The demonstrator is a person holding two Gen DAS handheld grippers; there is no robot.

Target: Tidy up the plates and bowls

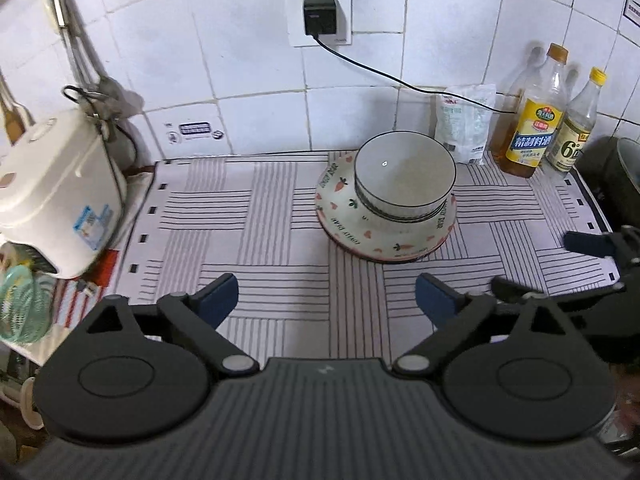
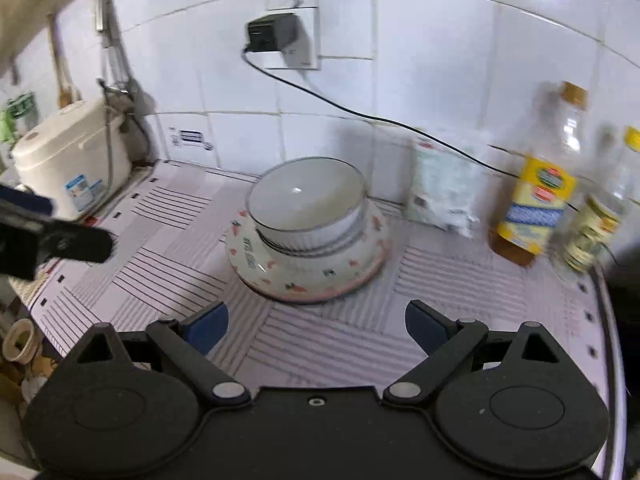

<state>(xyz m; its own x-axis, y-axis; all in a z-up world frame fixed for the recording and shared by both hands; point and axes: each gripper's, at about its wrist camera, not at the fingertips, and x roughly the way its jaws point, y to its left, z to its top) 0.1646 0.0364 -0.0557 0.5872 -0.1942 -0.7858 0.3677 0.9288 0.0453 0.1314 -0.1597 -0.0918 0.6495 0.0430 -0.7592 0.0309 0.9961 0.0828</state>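
Observation:
A grey bowl (image 1: 404, 184) with a dark rim sits in a white plate (image 1: 360, 232) printed with carrots and hearts, stacked on another plate on the striped mat. The stack shows in the right wrist view too, the bowl (image 2: 308, 204) on the plate (image 2: 308, 276). My left gripper (image 1: 326, 300) is open and empty, in front of the stack and apart from it. My right gripper (image 2: 316, 324) is open and empty, just in front of the stack. The right gripper also shows at the right edge of the left wrist view (image 1: 592, 256).
A white rice cooker (image 1: 56, 192) stands at the left. Two bottles (image 1: 536, 120) and a white bag (image 1: 464, 124) stand at the back right by the tiled wall. A black cable (image 1: 400, 80) runs from a wall plug. A dark pot (image 1: 616, 172) sits at the right edge.

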